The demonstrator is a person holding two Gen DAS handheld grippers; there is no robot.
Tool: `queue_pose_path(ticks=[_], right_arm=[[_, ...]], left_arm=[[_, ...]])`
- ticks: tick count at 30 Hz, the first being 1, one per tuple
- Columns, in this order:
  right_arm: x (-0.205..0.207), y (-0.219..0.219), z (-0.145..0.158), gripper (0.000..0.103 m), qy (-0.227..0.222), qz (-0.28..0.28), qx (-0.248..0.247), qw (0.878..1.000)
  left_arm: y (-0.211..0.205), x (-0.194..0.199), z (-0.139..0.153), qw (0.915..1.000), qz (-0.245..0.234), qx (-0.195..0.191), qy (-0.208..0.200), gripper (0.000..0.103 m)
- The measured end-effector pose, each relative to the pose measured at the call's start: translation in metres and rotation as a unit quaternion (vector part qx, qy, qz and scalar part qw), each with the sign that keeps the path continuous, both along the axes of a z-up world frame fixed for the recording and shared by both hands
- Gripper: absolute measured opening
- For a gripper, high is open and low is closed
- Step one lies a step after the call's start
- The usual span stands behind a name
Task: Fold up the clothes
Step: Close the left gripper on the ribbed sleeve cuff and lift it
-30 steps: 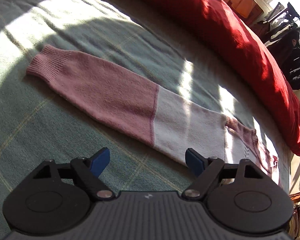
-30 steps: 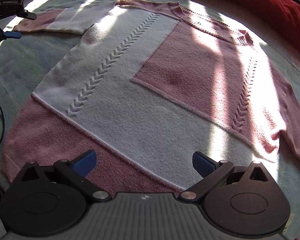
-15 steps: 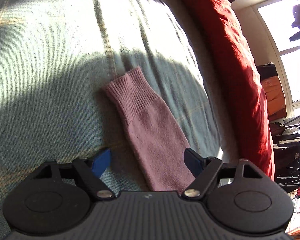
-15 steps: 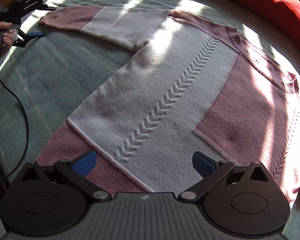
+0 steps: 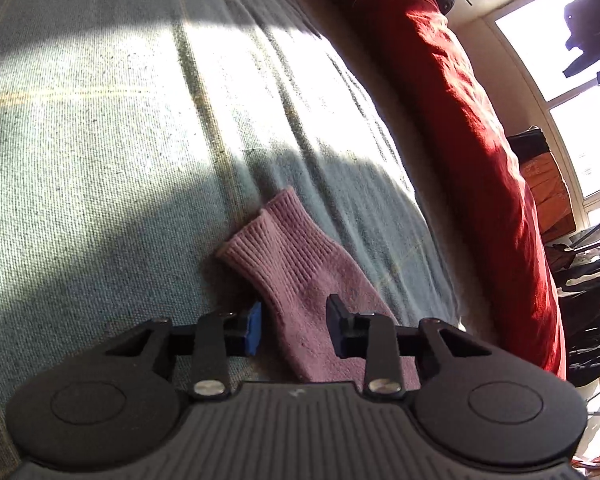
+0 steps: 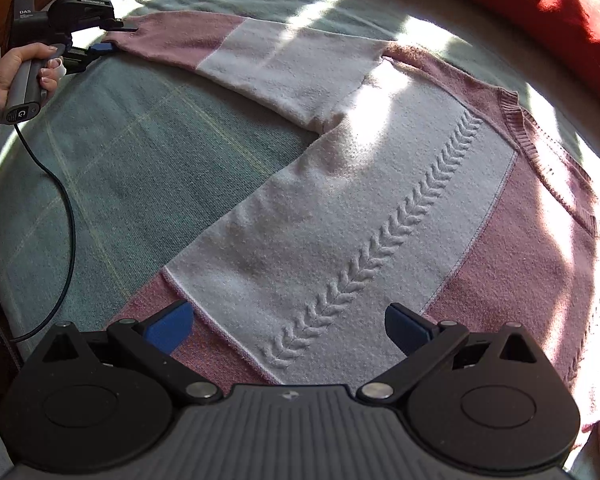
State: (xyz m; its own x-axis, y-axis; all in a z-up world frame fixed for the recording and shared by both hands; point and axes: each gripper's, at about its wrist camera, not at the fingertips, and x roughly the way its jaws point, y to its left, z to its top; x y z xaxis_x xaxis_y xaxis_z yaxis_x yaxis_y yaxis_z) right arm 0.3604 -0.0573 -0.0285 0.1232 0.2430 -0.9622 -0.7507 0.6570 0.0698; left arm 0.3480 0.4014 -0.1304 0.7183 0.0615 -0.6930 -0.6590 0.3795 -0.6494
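Observation:
A pink and white knit sweater point(image 6: 340, 220) lies flat, front up, on the green bedspread point(image 6: 140, 152). Its left sleeve point(image 6: 236, 52) stretches out toward my left gripper point(image 6: 114, 37). In the left wrist view the pink ribbed sleeve end point(image 5: 300, 264) is between the blue pads of the left gripper point(image 5: 294, 326). Those jaws are closing, and the cuff has buckled into a fold between them. My right gripper point(image 6: 288, 324) hovers open above the sweater's lower left body, with nothing between its fingers.
A red duvet point(image 5: 460, 120) runs along the far side of the bed. A person's hand point(image 6: 24, 60) holds the left gripper's handle, and a black cable point(image 6: 66, 184) trails from it across the bedspread. A window and clutter lie beyond the bed at right.
My left gripper swung down along the sleeve to its cuff and its jaws narrowed onto it, buckling the cuff. My right gripper shifted left over the sweater's body and stayed open.

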Motion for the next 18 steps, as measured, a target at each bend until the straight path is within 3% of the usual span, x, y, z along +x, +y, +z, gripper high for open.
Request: queue_pose_path(ticks=[8,13,16,18], right_arm=[[-0.001,0.012,-0.003,0.103,0.006,0.013,-0.004,1.0],[-0.001,0.017,0.001,0.103,0.006,0.017,0.0,1.0],[0.001,0.019,0.0,0.103,0.007,0.015,-0.001,1.0],[0.001,0.02,0.0,0.103,0.006,0.014,-0.002,1.0]], left_arm=[[0.015,0.01,-0.005,0.9996,0.015,-0.004,-0.024,0.025],[0.005,0.002,-0.005,0.9997,-0.009,0.016,-0.019,0.024],[0.011,0.009,-0.008,0.9997,-0.001,0.02,-0.01,0.012],[0.011,0.012,-0.006,0.9996,-0.004,0.027,-0.003,0.01]])
